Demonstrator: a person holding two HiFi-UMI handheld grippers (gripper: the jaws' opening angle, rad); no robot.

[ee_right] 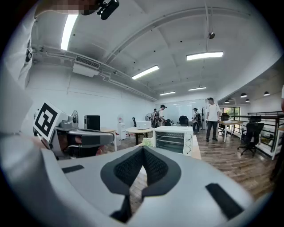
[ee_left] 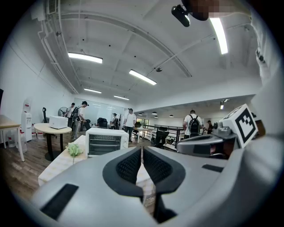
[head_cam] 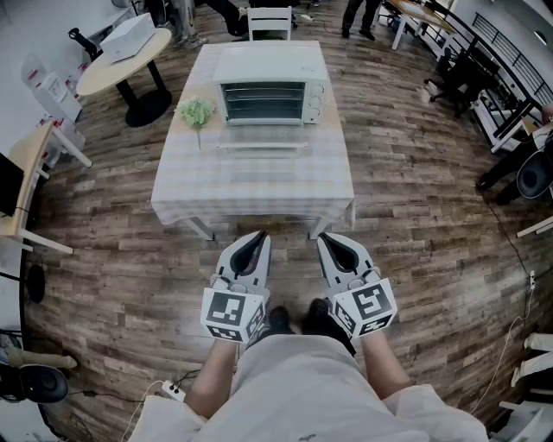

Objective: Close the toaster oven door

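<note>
A white toaster oven (head_cam: 270,93) stands at the far end of a checked-cloth table (head_cam: 251,190). Its glass door (head_cam: 261,138) hangs open, folded flat toward me, with the racks showing. Both grippers are held close to my body, well short of the table. The left gripper (head_cam: 257,235) is shut and holds nothing. The right gripper (head_cam: 327,237) is likewise shut and empty. In the left gripper view the oven (ee_left: 104,142) sits left of the closed left gripper (ee_left: 142,148). In the right gripper view the oven (ee_right: 173,138) lies just right of the closed right gripper (ee_right: 143,148).
A small green plant (head_cam: 197,112) stands on the table left of the oven. A round table (head_cam: 121,56) with a white box is at far left, a white chair (head_cam: 270,22) stands behind the table, and office chairs (head_cam: 458,73) are at right. People stand in the distance.
</note>
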